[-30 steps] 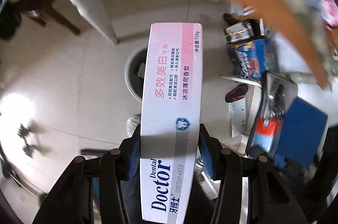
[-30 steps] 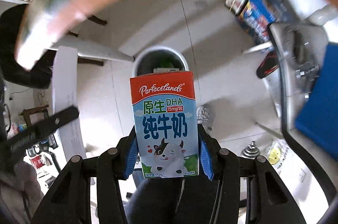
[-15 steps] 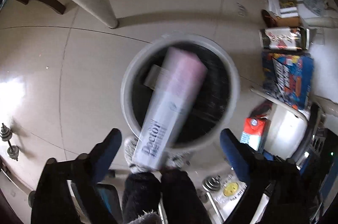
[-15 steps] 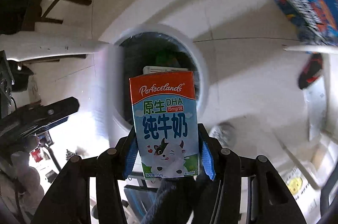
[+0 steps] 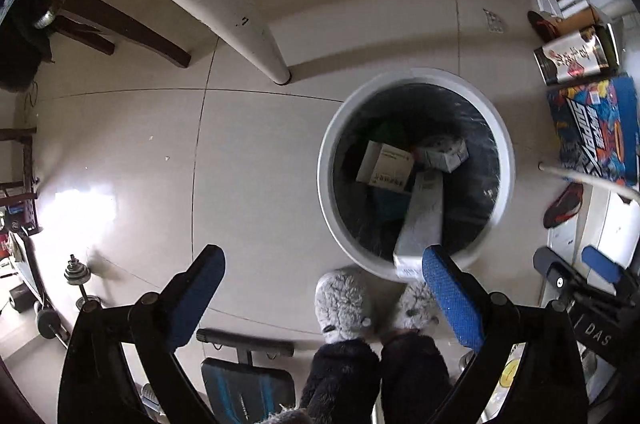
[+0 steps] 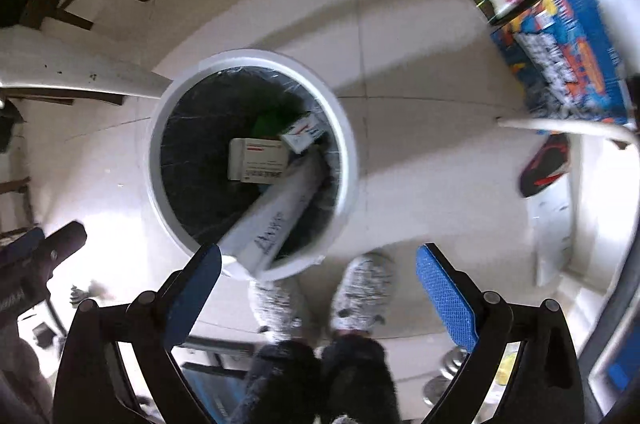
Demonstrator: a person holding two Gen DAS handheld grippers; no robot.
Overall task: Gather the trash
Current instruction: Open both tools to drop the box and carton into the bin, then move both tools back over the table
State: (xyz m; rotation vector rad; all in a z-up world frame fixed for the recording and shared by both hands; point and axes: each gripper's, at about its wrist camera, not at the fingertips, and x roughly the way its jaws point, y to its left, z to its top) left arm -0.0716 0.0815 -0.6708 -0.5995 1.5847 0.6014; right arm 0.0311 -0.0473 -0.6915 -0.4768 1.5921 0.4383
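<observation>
A white trash bin with a black liner stands on the tiled floor below both grippers. Inside it a long white toothpaste box leans against the near rim. Deeper in lie a white box and a small blurred red, white and blue box, possibly the milk carton. My left gripper is open and holds nothing. My right gripper has its jaws opening, with nothing between them. Both point down, near the bin's front edge.
The person's feet in grey fluffy slippers stand just in front of the bin. A white table leg stands behind it, dark chair legs further left. Blue printed box, red-black shoe, dumbbell.
Both grippers came down over the bin and opened. The toothpaste box left my left gripper and fell into the bin. The milk carton is gone from my right gripper.
</observation>
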